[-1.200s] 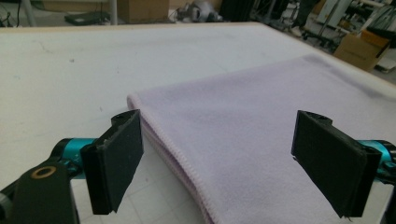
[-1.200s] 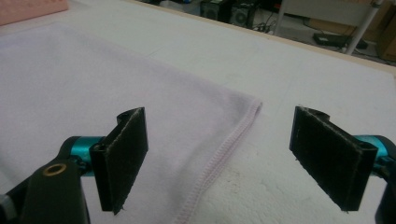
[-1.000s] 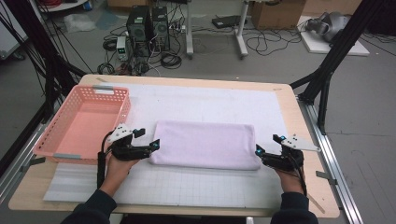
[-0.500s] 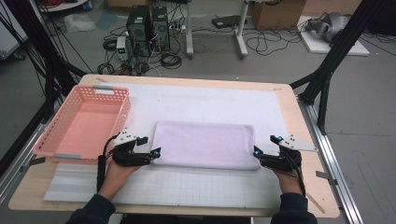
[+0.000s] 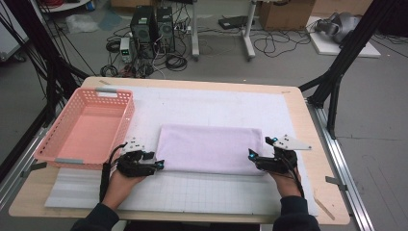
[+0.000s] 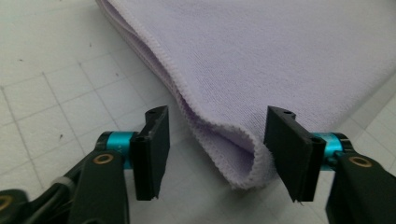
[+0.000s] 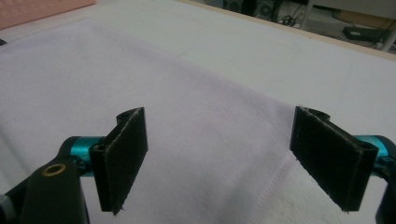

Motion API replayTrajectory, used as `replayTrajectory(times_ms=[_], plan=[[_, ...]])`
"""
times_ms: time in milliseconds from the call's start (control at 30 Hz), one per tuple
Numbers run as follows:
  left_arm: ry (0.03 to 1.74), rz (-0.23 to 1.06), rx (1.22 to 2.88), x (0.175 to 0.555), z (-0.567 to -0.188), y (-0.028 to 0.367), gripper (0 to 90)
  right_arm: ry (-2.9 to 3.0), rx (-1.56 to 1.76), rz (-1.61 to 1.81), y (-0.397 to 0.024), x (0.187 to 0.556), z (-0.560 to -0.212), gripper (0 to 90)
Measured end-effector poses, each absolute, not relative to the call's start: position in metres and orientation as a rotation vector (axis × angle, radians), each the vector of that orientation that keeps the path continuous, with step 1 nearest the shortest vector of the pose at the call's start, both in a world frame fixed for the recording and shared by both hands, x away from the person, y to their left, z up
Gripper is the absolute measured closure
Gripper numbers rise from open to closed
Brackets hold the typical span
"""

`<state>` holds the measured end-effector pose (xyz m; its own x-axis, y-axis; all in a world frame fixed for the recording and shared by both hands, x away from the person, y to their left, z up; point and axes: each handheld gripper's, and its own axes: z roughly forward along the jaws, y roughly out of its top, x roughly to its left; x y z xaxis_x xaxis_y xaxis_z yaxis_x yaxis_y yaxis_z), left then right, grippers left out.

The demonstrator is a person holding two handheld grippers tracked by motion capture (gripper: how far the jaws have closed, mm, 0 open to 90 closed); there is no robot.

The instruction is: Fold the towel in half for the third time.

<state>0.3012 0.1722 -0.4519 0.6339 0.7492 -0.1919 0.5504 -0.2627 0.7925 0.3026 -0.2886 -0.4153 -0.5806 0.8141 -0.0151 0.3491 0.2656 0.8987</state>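
Note:
A folded lilac towel [image 5: 209, 147] lies flat on the white gridded mat [image 5: 192, 192]. My left gripper [image 5: 160, 166] sits low at the towel's near left corner. In the left gripper view that folded corner [image 6: 243, 158] is between the jaws of the left gripper [image 6: 219, 161]. They have just been closing; one pad is right beside the fold, the other stands apart from it, so it is open. My right gripper [image 5: 261, 148] is at the towel's near right corner. In the right gripper view the right gripper [image 7: 226, 158] stands wide open over the towel [image 7: 163, 107].
A pink plastic basket [image 5: 120, 130] stands at the table's left, close to my left hand. The wooden table edge [image 5: 327, 192] runs along the right. Beyond the far edge are computer cases and cables on the floor.
My left gripper has slid right to the towel's corner and its jaws have narrowed around it. My right gripper has edged left toward the other corner.

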Motion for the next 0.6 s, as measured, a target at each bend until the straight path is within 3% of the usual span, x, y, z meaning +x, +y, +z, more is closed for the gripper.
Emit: replayTrajectory(times_ms=[233,267,600], plan=[[0.985,0.299,1.991,0.297,-0.452,0.168,56.2,2.110,1.007,1.263,-0.274,0.311,-0.412,18.0],[0.977,0.289,1.994,0.297,-0.452,0.168,63.7,2.124,1.012,1.271,-0.272,0.313,-0.411,18.0],[0.980,0.205,1.966,0.300,-0.453,0.169,76.8,2.179,1.009,1.299,-0.246,0.334,-0.405,16.5]])
